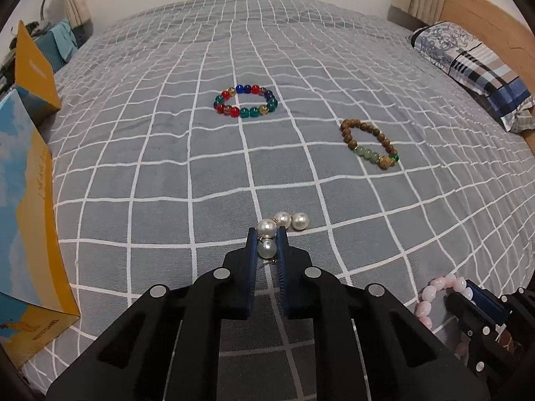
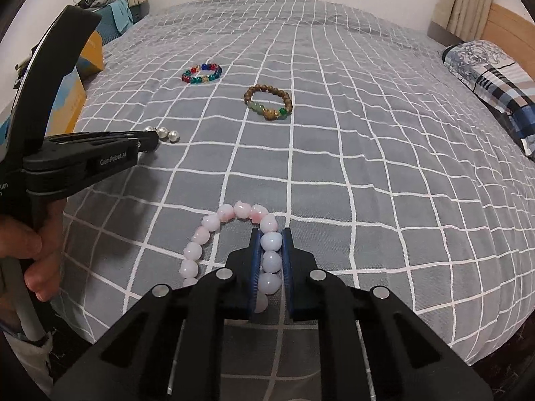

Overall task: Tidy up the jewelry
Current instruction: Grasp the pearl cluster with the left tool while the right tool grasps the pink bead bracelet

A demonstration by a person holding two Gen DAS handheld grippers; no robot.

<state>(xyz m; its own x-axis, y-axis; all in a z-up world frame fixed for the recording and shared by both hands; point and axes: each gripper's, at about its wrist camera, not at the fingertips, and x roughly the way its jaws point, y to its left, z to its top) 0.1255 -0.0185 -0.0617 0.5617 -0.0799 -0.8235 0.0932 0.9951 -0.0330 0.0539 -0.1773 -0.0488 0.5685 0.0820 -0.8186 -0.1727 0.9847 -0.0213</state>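
Note:
My left gripper (image 1: 266,235) is shut on a pearl piece (image 1: 267,248); more of its white pearls (image 1: 291,220) lie on the bedspread just ahead of the tips. My right gripper (image 2: 270,234) is shut on a pink bead bracelet (image 2: 234,212), several beads between its blue pads, the rest curving left on the bed. The pink bracelet (image 1: 431,292) and right gripper also show low right in the left wrist view. A multicoloured bead bracelet (image 1: 245,101) and a brown wooden bracelet with green beads (image 1: 369,142) lie farther up the bed.
A grey checked bedspread (image 1: 167,167) covers the bed. Yellow-and-blue cartons (image 1: 30,200) stand along its left edge. A plaid pillow (image 1: 474,67) lies by the wooden headboard at right. The left gripper body and the person's hand (image 2: 36,250) fill the left of the right wrist view.

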